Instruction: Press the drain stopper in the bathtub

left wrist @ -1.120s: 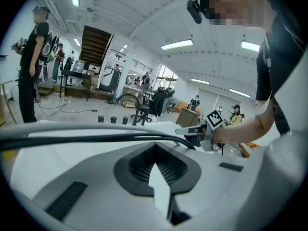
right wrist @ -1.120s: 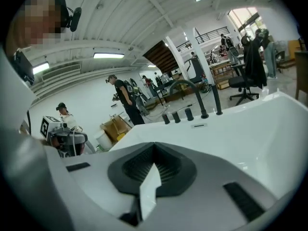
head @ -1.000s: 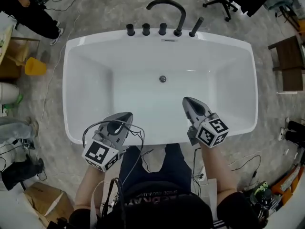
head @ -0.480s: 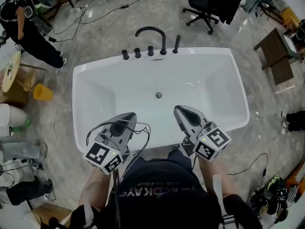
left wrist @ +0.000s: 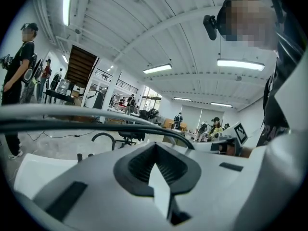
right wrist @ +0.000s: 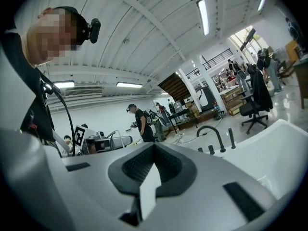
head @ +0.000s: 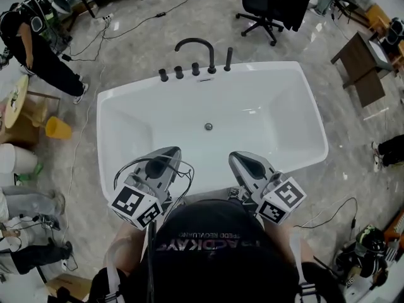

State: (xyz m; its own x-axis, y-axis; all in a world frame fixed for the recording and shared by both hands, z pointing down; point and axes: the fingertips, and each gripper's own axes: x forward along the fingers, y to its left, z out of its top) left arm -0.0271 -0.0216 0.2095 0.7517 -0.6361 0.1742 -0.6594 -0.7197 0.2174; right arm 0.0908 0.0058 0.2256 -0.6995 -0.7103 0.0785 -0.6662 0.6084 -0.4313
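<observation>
Drawn back to the 6 o'clock rim of the bathtub (head: 278, 122), left hand-held gripper (head: 170, 153) and right hand-held gripper (head: 235, 157) hover with jaws together and empty; the drain stopper (head: 208, 126), at 12 o'clock, wants one closed tip pressed squarely.

Small round metal drain stopper (head: 208, 127) on white bathtub (head: 126, 106) floor.

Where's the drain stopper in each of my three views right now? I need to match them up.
Head view: the drain stopper is the small metal disc in the middle of the bathtub floor.
Left gripper view: not in it.
Right gripper view: not in it.
Shared landmark: the black arched faucet on the tub's far rim, left of centre in the left gripper view, right of centre in the right gripper view.
</observation>
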